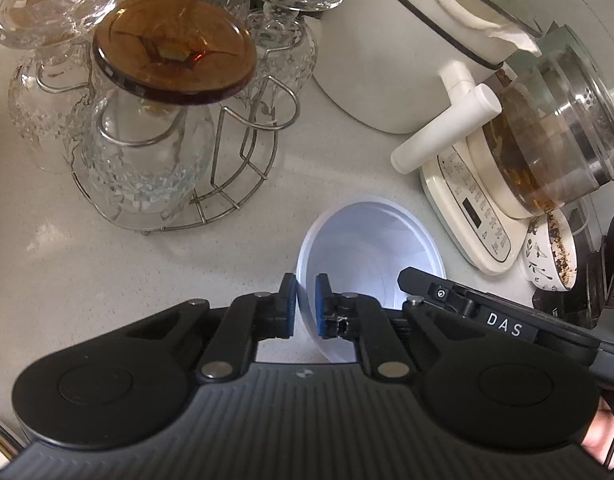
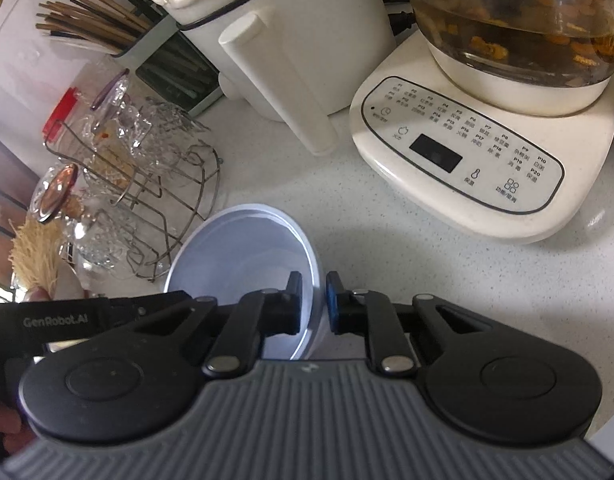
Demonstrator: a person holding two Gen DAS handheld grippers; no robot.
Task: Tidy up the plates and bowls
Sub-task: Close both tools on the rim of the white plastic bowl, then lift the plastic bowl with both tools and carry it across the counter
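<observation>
A white plastic bowl [image 1: 371, 248] stands on the pale speckled counter, between the wire glass rack and the kettle base. My left gripper [image 1: 305, 286] is shut on its near-left rim, one blue pad outside the wall and one inside. In the right wrist view the same bowl [image 2: 243, 252] shows, and my right gripper [image 2: 314, 286] is shut on its right rim in the same way. Each gripper's body also shows in the other view, the right gripper [image 1: 439, 292] at the bowl's far side and the left gripper [image 2: 107, 316] at the left.
A wire rack [image 1: 235, 184] with several upturned glasses stands to the left. A white pot [image 1: 387, 60] with a long handle sits behind, and a glass kettle [image 1: 555, 132] on a cream base to the right. A small patterned dirty bowl [image 1: 551, 256] lies beside the base. Chopsticks [image 2: 91, 20] stand at the back.
</observation>
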